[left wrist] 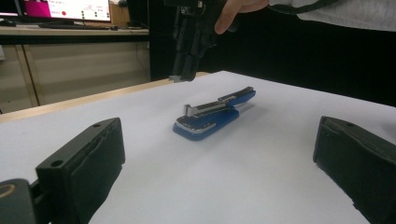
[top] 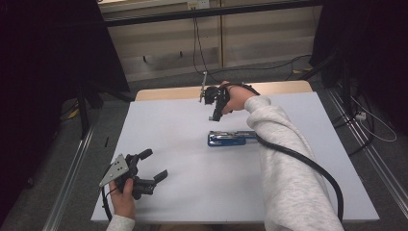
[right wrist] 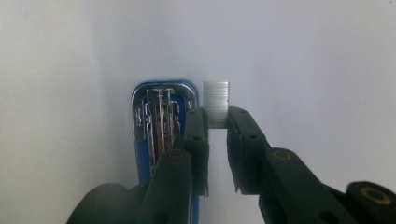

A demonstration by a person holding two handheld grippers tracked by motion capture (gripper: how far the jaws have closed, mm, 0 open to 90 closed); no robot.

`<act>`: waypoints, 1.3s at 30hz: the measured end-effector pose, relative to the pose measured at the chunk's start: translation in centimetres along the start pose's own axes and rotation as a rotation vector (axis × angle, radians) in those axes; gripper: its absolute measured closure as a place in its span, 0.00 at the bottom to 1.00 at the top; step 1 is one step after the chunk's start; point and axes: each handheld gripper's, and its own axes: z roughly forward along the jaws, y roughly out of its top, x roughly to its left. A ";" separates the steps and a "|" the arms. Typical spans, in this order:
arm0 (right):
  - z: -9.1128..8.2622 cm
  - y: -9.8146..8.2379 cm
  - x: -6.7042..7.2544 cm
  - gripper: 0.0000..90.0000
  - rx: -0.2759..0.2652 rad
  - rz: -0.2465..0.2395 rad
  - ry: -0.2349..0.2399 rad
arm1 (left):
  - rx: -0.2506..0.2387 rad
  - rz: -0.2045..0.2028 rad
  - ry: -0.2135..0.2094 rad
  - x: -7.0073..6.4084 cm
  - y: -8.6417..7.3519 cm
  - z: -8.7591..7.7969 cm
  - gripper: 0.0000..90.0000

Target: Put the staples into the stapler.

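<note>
A blue stapler (top: 226, 139) lies opened flat in the middle of the white table (top: 192, 202), its metal staple channel (right wrist: 159, 112) facing up. My right gripper (top: 214, 115) hangs above the stapler's far-left end, pointing down, shut on a short grey strip of staples (right wrist: 217, 100). From the left gripper view the stapler (left wrist: 210, 119) lies ahead, and the right gripper (left wrist: 184, 74) hovers over and behind it with the strip at its tip. My left gripper (top: 154, 165) rests low at the table's near-left, jaws wide apart and nothing between them (left wrist: 219, 156).
The person's grey sleeve (top: 284, 168) and a black cable (top: 317, 168) cross the right half of the table. A wooden table edge (top: 168, 92) shows at the back. Dark stands and cables fill the floor on both sides.
</note>
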 end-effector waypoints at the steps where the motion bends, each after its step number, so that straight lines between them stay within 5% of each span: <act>1: 0.0 0.0 0.0 0.87 0.000 0.007 0.002 | 0.000 0.000 -0.001 0.0 0.0 0.0 0.02; 39: 0.0 0.1 1.8 0.87 0.005 -0.007 0.031 | -0.003 -0.003 0.005 0.0 0.0 0.3 0.02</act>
